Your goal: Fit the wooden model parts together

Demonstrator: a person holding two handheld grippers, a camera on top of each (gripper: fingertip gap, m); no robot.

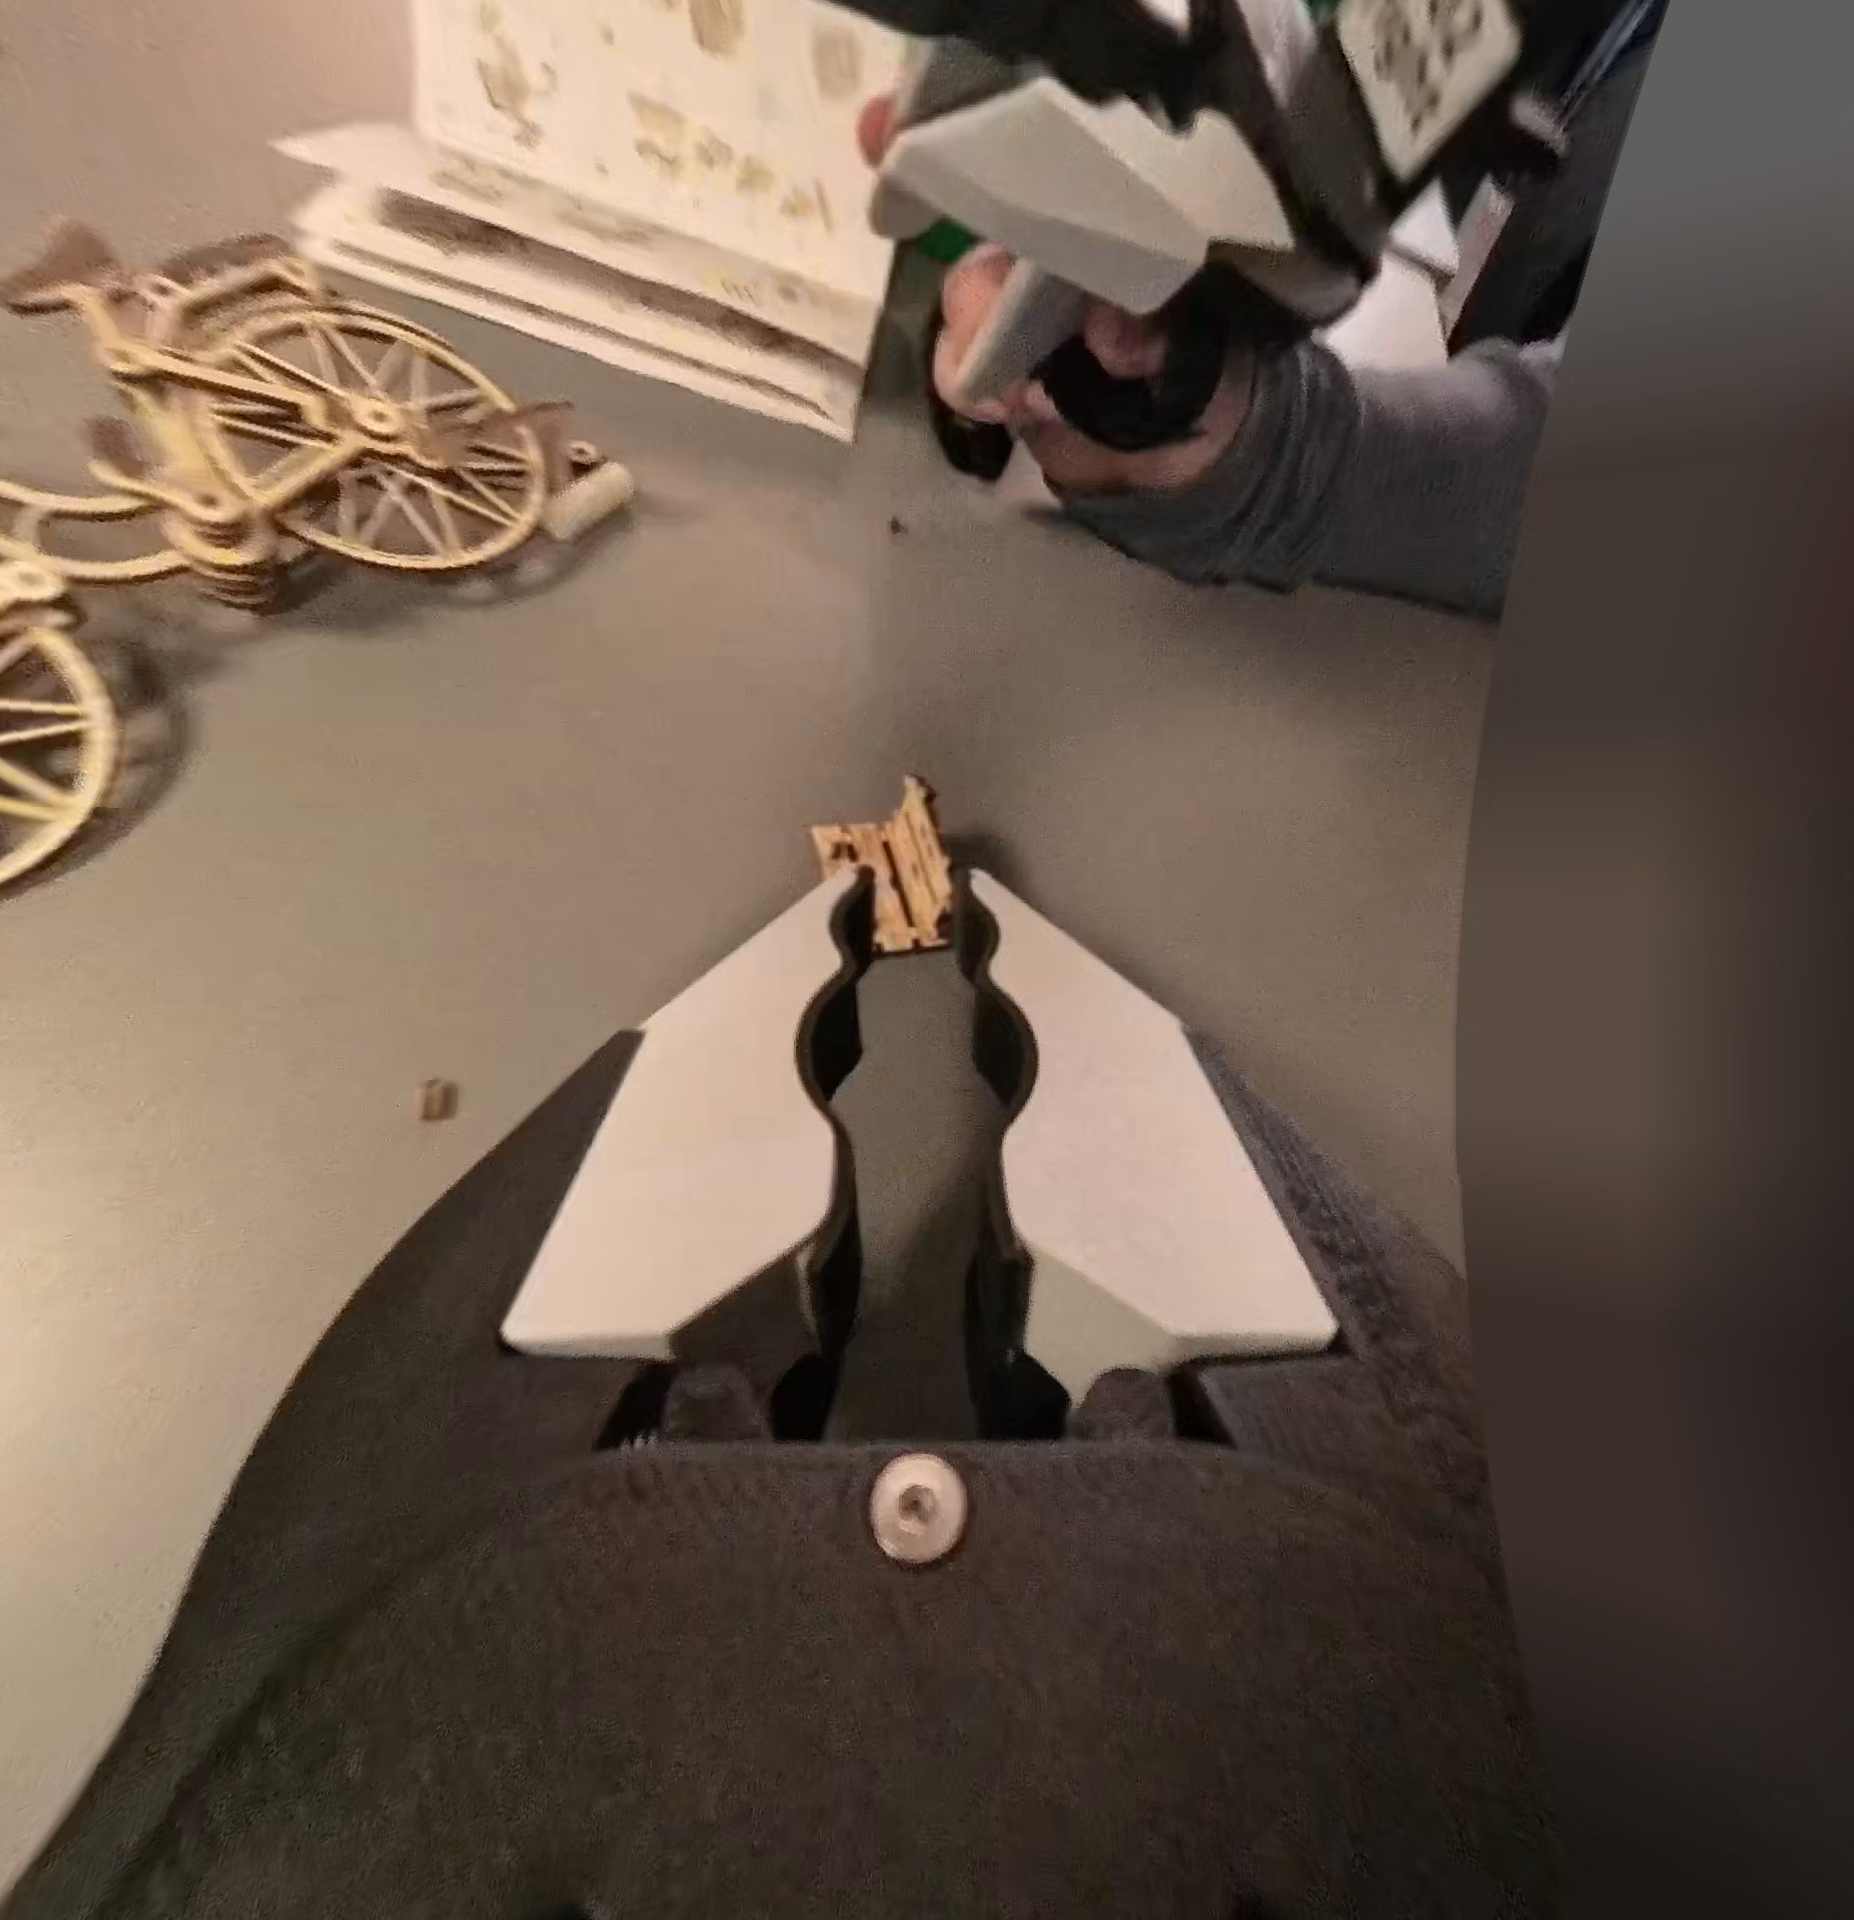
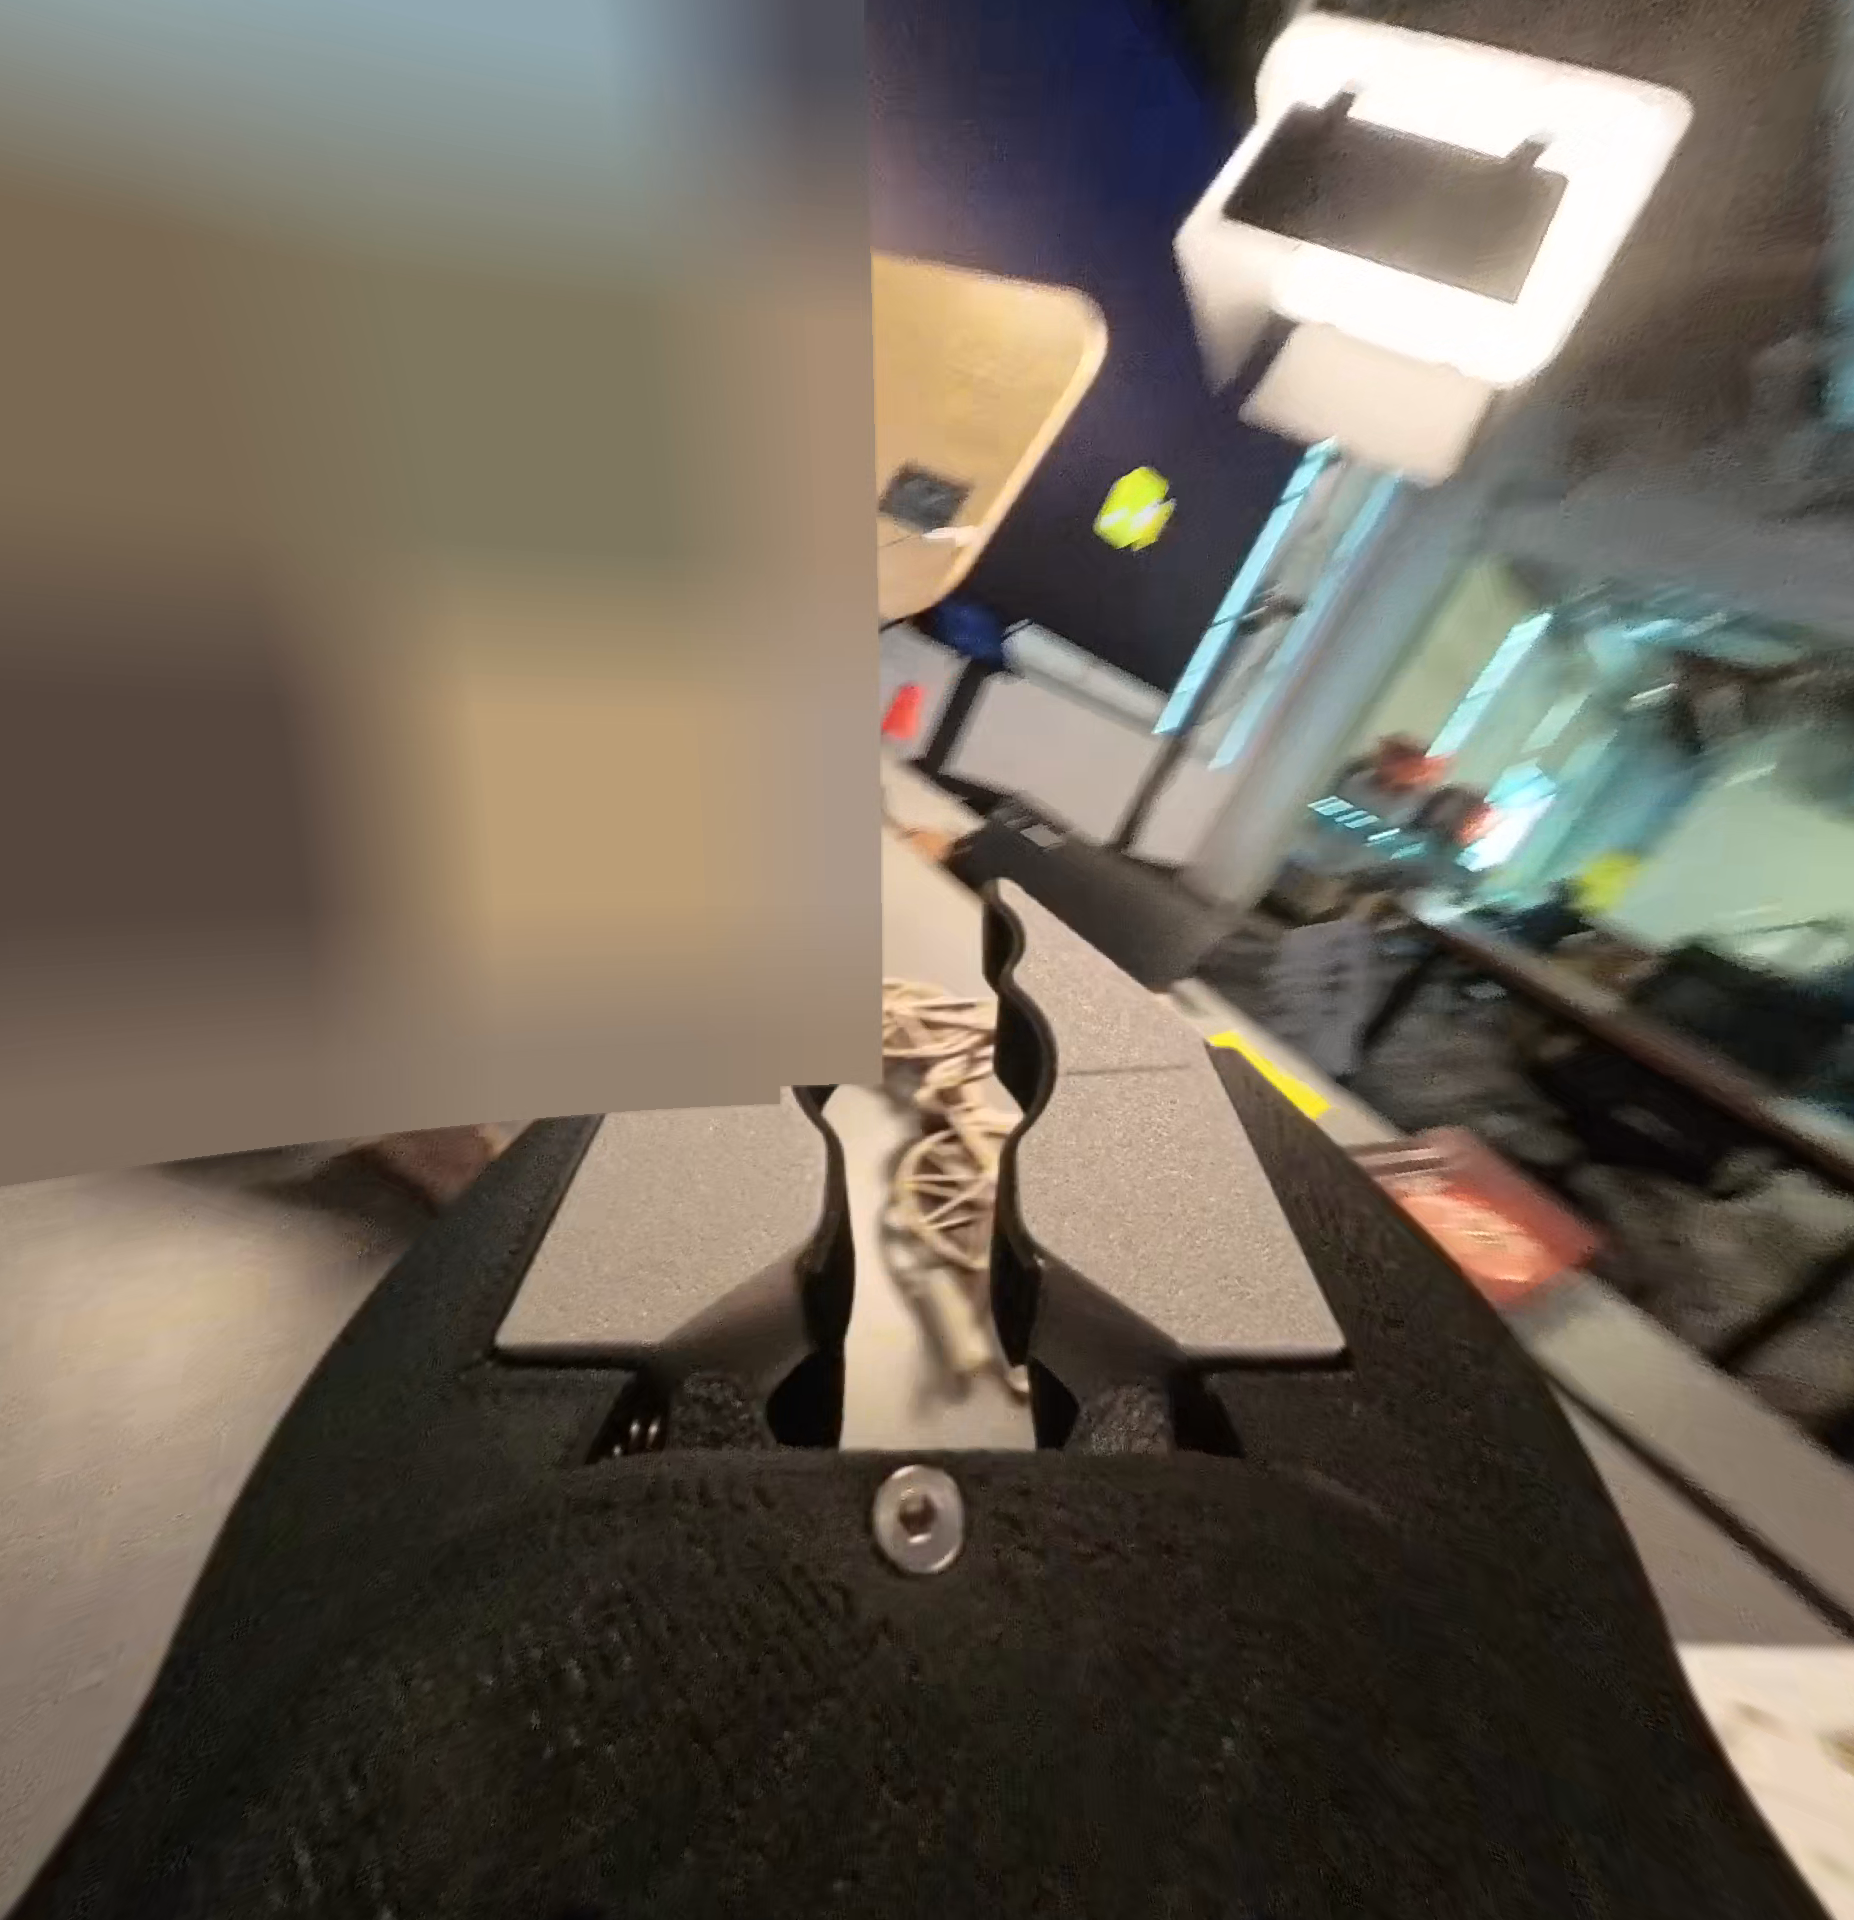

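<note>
One small wooden part [image 1: 895, 881] is pinched at the left gripper [image 1: 907, 904] fingertips above the bench [image 1: 487, 935]. Judged thin, light, brittle: hold flat faces, avoid tabs. Right gripper [image 2: 907, 1039] fingers slightly apart, empty.

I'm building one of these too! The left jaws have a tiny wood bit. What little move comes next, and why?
Probably carry the small wooden piece left toward the wheeled wooden model. The left gripper pinches the piece at its tips above the grey table, apart from the model. The right gripper is raised and seems to hold nothing.
</note>
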